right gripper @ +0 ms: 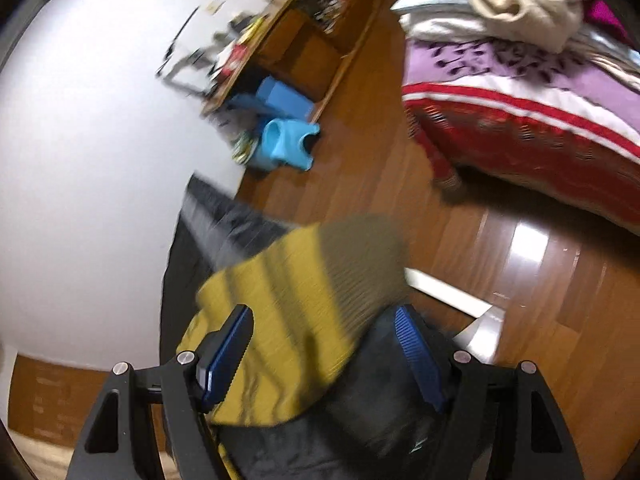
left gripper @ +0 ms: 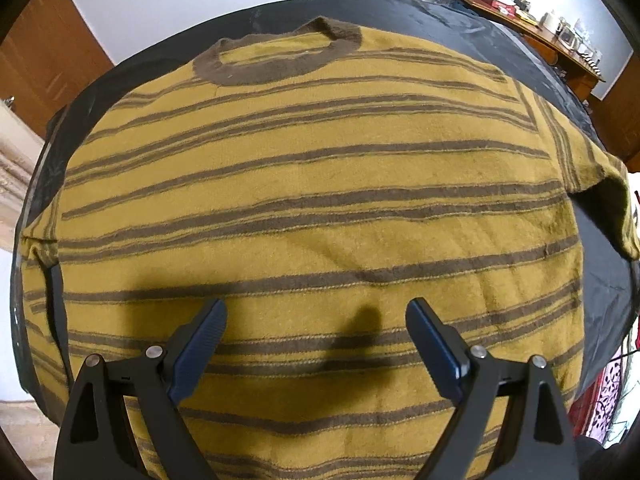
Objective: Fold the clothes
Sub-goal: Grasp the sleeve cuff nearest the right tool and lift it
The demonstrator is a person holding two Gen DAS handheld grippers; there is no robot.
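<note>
On the black-covered table [left gripper: 500, 44], set on a wooden floor [right gripper: 540, 280] near a bed [right gripper: 520, 120], the striped mustard sweater [left gripper: 320, 200] lies flat, the left gripper [left gripper: 316, 314] hovering above it, jaws apart and empty, while the right gripper [right gripper: 324, 322] straddles the sleeve cuff [right gripper: 360, 256], unclamped

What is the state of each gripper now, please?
Left gripper: open, above the sweater, holding nothing.
Right gripper: open, the sleeve lies between its fingers, not pinched.
</note>
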